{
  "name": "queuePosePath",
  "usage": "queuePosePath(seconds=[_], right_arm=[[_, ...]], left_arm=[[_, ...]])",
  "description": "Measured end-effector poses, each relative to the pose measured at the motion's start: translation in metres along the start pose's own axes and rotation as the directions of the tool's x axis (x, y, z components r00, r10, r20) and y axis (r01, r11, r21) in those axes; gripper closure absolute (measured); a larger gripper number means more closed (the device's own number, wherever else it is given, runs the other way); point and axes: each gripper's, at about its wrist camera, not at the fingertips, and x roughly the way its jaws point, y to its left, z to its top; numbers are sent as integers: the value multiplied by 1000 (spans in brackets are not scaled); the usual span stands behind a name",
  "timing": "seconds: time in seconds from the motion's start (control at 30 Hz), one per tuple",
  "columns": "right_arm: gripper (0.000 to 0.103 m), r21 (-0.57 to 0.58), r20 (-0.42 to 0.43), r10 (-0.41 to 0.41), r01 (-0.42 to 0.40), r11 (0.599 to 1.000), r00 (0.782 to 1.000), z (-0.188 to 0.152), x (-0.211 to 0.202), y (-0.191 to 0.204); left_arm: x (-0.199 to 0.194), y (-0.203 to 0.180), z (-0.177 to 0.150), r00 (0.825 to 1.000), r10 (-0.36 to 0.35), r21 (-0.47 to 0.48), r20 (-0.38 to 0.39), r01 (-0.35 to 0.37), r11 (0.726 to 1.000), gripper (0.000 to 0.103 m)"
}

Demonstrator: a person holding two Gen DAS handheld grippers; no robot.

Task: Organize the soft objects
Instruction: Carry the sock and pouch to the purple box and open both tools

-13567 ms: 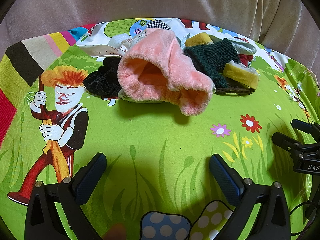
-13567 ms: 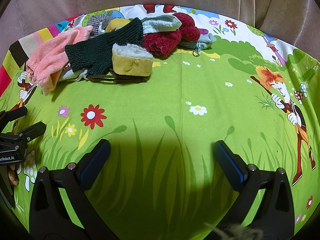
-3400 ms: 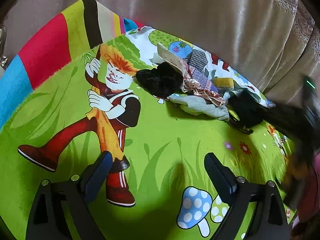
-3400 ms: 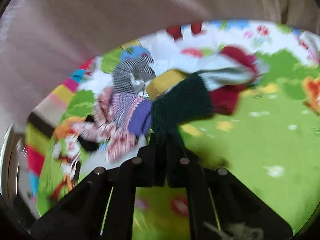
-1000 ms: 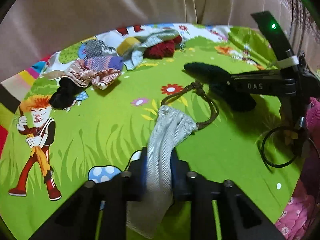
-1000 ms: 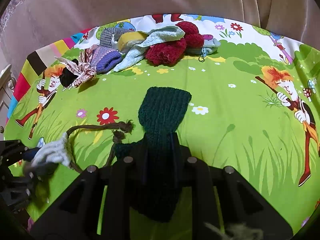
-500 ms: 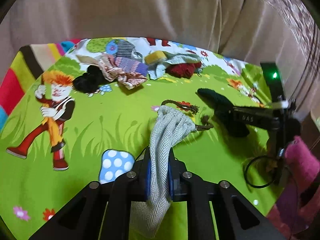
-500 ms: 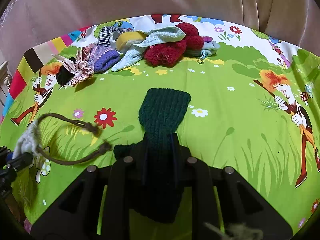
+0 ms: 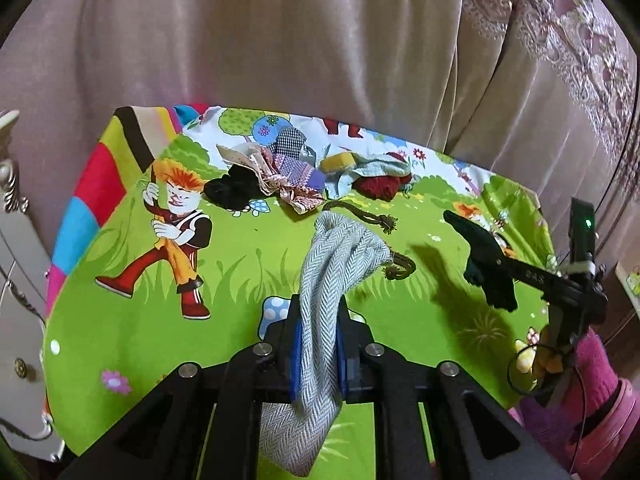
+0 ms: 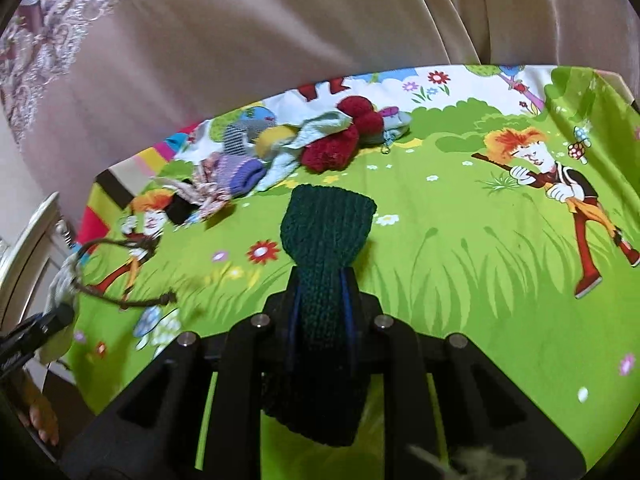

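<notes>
My left gripper [image 9: 318, 332] is shut on a grey herringbone pouch [image 9: 340, 256] with a brown drawstring cord [image 9: 360, 216], held above the cartoon-print cloth. It also shows in the right wrist view [image 10: 64, 280]. My right gripper [image 10: 322, 304] is shut on a dark green knitted piece [image 10: 326, 224], also held above the cloth; in the left wrist view it [image 9: 480, 248] hangs at the right. A pile of soft things lies at the far edge: a black scrunchie [image 9: 236, 190], patterned fabrics [image 9: 292, 172], a yellow sponge [image 9: 336, 162], a pale blue cloth [image 9: 376, 168] and red pompoms [image 10: 344, 140].
The bright green cartoon cloth [image 9: 132, 320] covers the table. A beige curtain [image 9: 280, 40] hangs behind it. White furniture [image 9: 16, 280] stands at the left. A pink sleeve [image 9: 592, 392] is at the right edge.
Both grippers have risen and pulled back from the cloth with their loads. The pouch and its cord have swung to the left, away from the green knit.
</notes>
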Motion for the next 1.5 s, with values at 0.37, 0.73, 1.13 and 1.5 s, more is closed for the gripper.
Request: queuePosePath(seconds=[0.37,0.73,1.13,1.5], right_arm=[[81,-42,38,123,-121,992,992,-6,-60,28],[81,-165,136,146,-122,979,980,9,-141,53],[81,-261,297,137,-58,964,945,-4,-249,46],[81,-287,534,94,76,955,840,-7,-346,41]], left_arm=[[-37,-29,10,996,-47,22,79,45,999,89],[-80,-69,32,979,-111,77,169,99,992,89],[-129,-124,45,936,-207,215,284,148,965,89],[-182,-188,50,854,-330,365,404,180,914,89]])
